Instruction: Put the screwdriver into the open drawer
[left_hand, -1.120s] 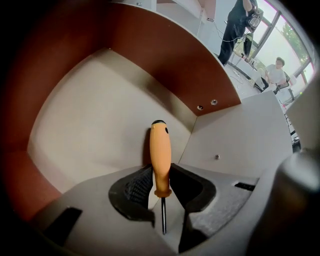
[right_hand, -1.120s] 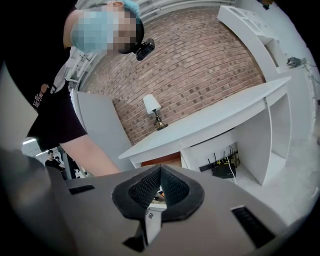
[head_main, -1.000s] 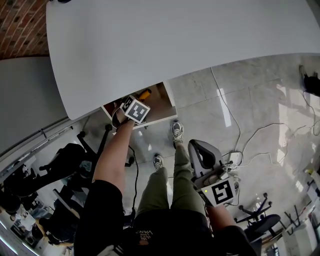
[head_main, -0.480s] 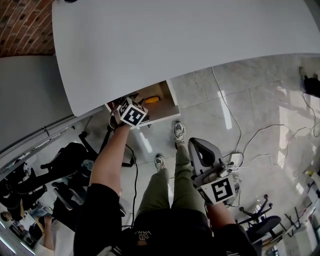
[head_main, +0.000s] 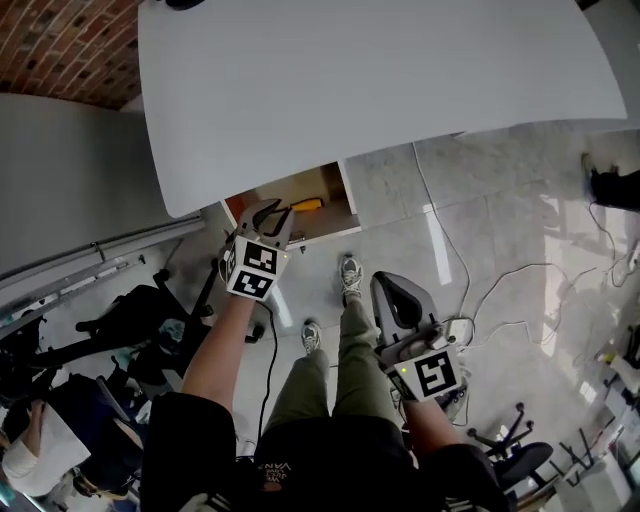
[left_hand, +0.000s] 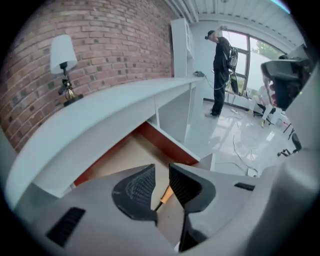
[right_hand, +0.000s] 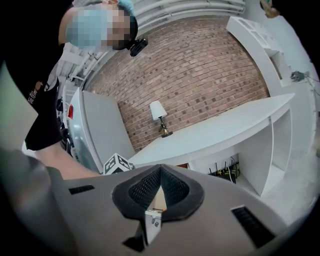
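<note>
While the head view looks steeply down and shows the open drawer (head_main: 328, 215) only as a small tan box under the near edge of the white counter (head_main: 400, 80), your left tongs' view looks straight into it. It shows a bare tan bottom (left_hand: 120, 157) and red-brown side walls. The screwdriver (head_main: 306, 204) lies on the drawer bottom. From above, its orange handle is just right of the left tongs (head_main: 268, 212). In the left tongs' view a short piece of that handle (left_hand: 166, 195) shows through the gap, beyond the pads and not touching them.

Your left tongs (left_hand: 161, 170) stand a narrow way apart with nothing gripped. Your right tongs (right_hand: 160, 169) are closed tip to tip on nothing. Their view alone takes in the lamp (right_hand: 159, 117) standing on the counter against the brick wall (right_hand: 200, 65).

Your left arm reaches forward, bare forearm out, with the tongs over the drawer's front. You hold the right tongs (head_main: 392, 295) low beside your right leg, above the tiled floor (head_main: 520, 230), well apart from the drawer.
</note>
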